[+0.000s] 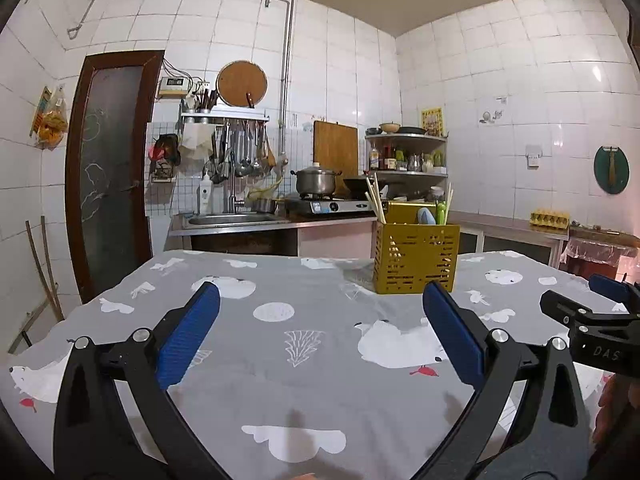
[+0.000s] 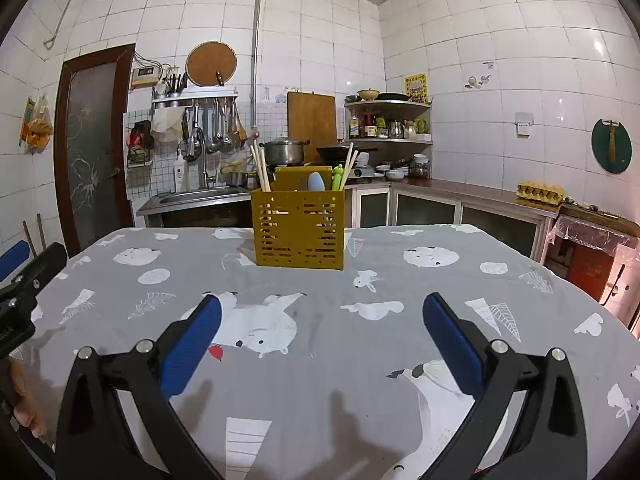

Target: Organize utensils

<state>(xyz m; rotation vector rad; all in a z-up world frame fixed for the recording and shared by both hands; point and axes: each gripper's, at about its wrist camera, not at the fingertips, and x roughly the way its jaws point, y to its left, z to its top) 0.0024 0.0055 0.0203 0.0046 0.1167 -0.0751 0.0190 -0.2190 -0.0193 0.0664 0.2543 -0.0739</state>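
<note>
A yellow slotted utensil holder (image 1: 416, 258) (image 2: 298, 232) stands upright on the far part of the table. It holds wooden chopsticks (image 1: 376, 200) (image 2: 260, 168), a pale blue utensil (image 1: 426, 216) (image 2: 316, 181) and a green one (image 1: 441, 212) (image 2: 338, 178). My left gripper (image 1: 320, 294) is open and empty, well short of the holder and to its left. My right gripper (image 2: 322, 306) is open and empty, in front of the holder. The right gripper's tip also shows in the left wrist view (image 1: 592, 308), and the left gripper's tip shows in the right wrist view (image 2: 28, 268).
The table carries a grey cloth with white animal prints (image 1: 280, 360) (image 2: 360, 360). Behind it are a sink (image 1: 232, 220), a stove with a pot (image 1: 316, 182), a corner shelf (image 1: 408, 156), and a counter with an egg tray (image 2: 540, 192).
</note>
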